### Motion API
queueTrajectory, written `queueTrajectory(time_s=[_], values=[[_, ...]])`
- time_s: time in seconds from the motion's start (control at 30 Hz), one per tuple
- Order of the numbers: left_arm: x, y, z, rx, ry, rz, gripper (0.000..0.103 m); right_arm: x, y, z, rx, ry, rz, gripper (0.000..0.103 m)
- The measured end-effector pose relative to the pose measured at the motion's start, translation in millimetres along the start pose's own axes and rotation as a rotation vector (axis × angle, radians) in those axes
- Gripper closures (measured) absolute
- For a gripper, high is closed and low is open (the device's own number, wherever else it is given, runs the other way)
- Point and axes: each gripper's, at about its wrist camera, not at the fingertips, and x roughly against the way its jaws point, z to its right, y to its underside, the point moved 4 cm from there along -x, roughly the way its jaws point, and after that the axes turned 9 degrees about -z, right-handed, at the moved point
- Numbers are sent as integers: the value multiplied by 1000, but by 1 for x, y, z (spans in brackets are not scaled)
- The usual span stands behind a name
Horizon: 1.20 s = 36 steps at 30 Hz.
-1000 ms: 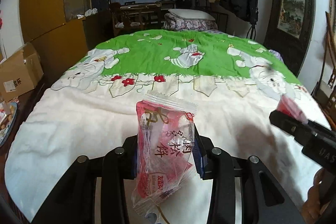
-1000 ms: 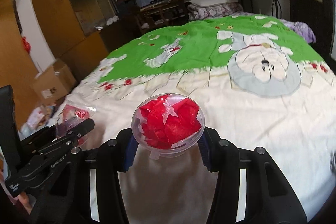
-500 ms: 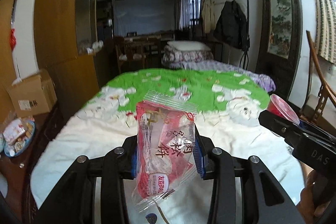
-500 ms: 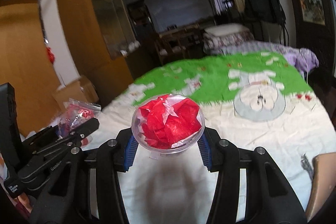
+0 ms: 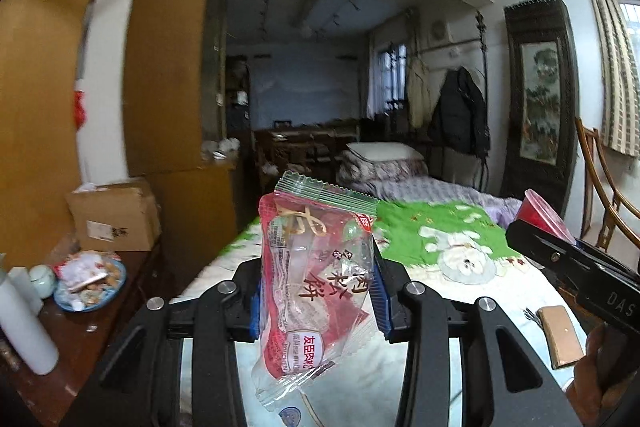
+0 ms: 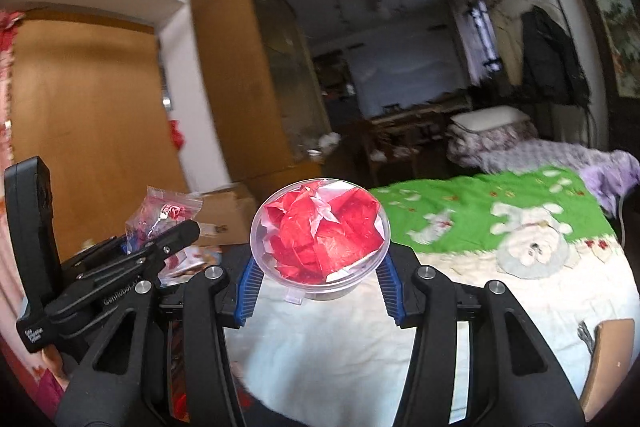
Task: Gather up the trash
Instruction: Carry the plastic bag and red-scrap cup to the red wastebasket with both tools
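Observation:
My left gripper [image 5: 316, 301] is shut on a red and clear snack wrapper [image 5: 312, 259], which stands upright between the blue pads. My right gripper [image 6: 320, 291] is shut on a clear plastic cup [image 6: 320, 231] stuffed with crumpled red paper. Both are held up in the air above the near end of the bed [image 5: 440, 239]. In the left wrist view the right gripper [image 5: 560, 259] and its cup [image 5: 540, 217] show at the right edge. In the right wrist view the left gripper [image 6: 160, 247] and its wrapper [image 6: 160, 215] show at the left.
A wooden side table [image 5: 80, 339] left of the bed bears a plate of snacks [image 5: 90, 279], a small jar and a white bottle [image 5: 24, 331]. Behind it are a cardboard box [image 5: 112, 215] and a tall wardrobe [image 5: 172, 67]. A wooden chair [image 5: 608, 211] stands right; a brown block [image 5: 558, 335] lies on the quilt.
Both grippers have risen and tipped upward, so the bed has dropped low in both views and the room's walls and ceiling show. The wrapper and the cup stay gripped.

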Motion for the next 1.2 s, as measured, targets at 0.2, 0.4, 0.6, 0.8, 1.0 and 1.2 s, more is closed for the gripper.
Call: queueTrajectory(time_s=[0.2, 0.4, 0.6, 0.8, 1.0, 1.2], values=[[33, 23, -50, 52, -57, -23, 61, 0, 6, -57, 83, -108, -34, 53], [35, 72, -111, 116, -146, -116, 61, -24, 29, -105, 141, -193, -141, 53], [10, 147, -189, 247, -215, -282, 61, -69, 64, -142, 186, -233, -286, 53], [-41, 243, -257, 418, -194, -508, 61, -126, 103, -156, 195, -218, -439, 53], [-94, 327, -267, 463, -132, -734, 37, -169, 131, -166, 191, -185, -554, 53], [-85, 338, -292, 570, -151, -728, 17, -179, 140, -172, 199, -171, -587, 53]])
